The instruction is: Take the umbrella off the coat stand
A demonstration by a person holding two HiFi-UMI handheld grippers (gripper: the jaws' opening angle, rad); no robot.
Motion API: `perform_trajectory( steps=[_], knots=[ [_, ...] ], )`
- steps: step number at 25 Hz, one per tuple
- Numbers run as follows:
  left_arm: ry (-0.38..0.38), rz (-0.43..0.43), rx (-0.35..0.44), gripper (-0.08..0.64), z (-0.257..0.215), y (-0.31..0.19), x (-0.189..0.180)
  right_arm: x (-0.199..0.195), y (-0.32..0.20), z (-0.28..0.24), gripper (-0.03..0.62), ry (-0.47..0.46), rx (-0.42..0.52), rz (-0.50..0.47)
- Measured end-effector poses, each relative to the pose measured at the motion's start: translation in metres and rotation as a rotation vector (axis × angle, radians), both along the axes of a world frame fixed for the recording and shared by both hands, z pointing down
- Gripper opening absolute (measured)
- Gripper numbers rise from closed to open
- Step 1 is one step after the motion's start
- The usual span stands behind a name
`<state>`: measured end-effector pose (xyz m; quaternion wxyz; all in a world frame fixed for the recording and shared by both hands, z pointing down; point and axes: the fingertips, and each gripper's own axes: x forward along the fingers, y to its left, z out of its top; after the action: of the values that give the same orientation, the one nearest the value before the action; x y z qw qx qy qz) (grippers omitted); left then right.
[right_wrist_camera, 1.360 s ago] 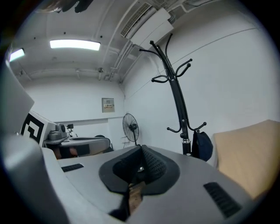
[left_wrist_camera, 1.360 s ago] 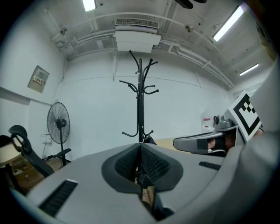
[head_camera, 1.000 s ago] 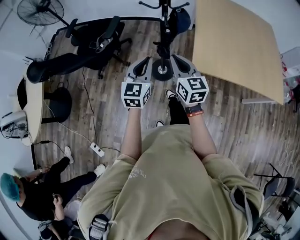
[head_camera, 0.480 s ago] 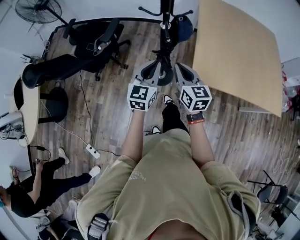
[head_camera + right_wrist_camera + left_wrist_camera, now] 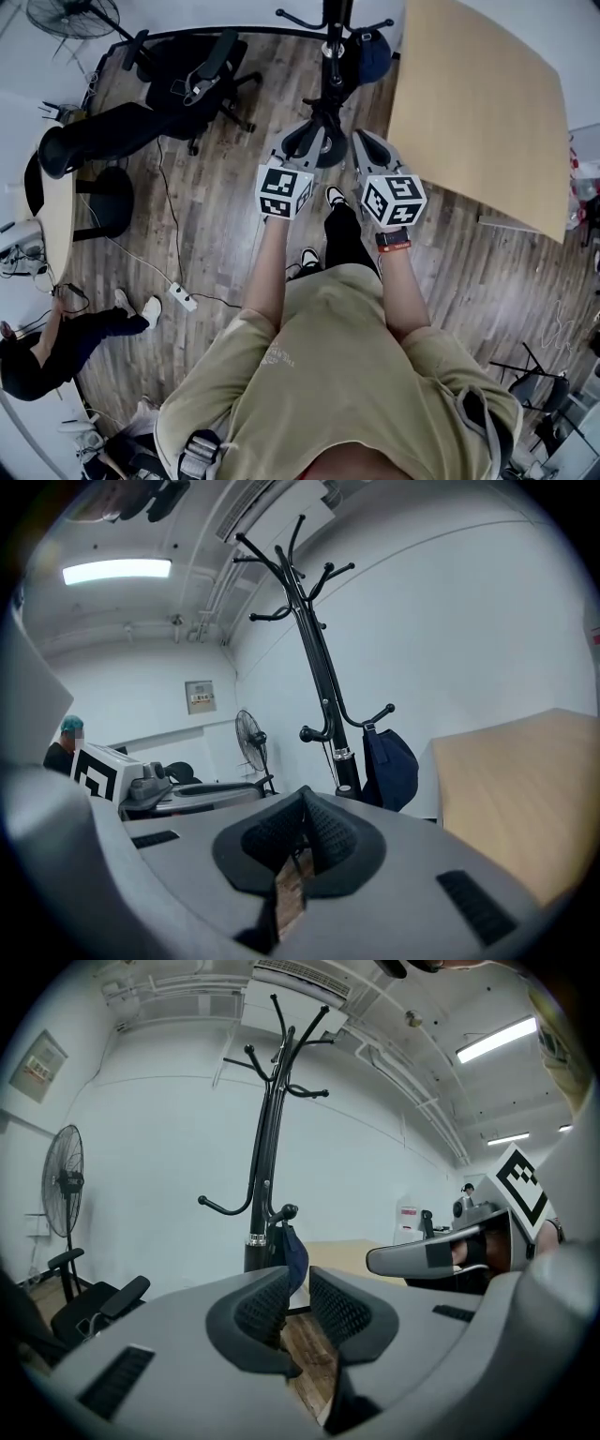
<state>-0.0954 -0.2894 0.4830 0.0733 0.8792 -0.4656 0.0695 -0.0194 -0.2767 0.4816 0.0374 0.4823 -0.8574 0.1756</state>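
Both arms reach out in front of the person, side by side. Both grippers point almost level, tipped a little down. The left gripper (image 5: 298, 1283) is opening its jaws. There is a thin gap between them and nothing in it. The right gripper (image 5: 302, 799) is closed on nothing, with its pads touching at the tips.

Past them is the wood floor (image 5: 225, 216). Then comes the black coat stand (image 5: 267, 1147), which is near, but nothing touches it. The umbrella (image 5: 389, 766) hangs on a low hook of the stand, on the side by the tan surface (image 5: 478, 94). It is dark blue and folded up short, and it hangs by a little loop at its top.

I think it is light and soft outside, with stiff sticks inside. The cloth may be slippery, and it may swing if bumped. The best place to hold it looks like the top, just under the loop, so it can be lifted up and off the hook.
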Motion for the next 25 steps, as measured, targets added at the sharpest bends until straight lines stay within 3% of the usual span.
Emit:
perform_trajectory(
  steps=[15,20,25],
  knots=[
    [-0.036,0.044,-0.064,0.192,0.053,-0.053,0.003,0.019,-0.034,0.039,0.018,-0.011,-0.073,-0.017],
    [-0.018,0.105,-0.059,0.241,0.067,-0.067,0.005,0.016,-0.040,0.048,0.018,-0.018,-0.084,-0.034],
    [-0.052,0.172,-0.060,0.275,0.089,-0.083,0.008,0.011,-0.048,0.058,0.018,0.001,-0.077,-0.047]
  ],
)
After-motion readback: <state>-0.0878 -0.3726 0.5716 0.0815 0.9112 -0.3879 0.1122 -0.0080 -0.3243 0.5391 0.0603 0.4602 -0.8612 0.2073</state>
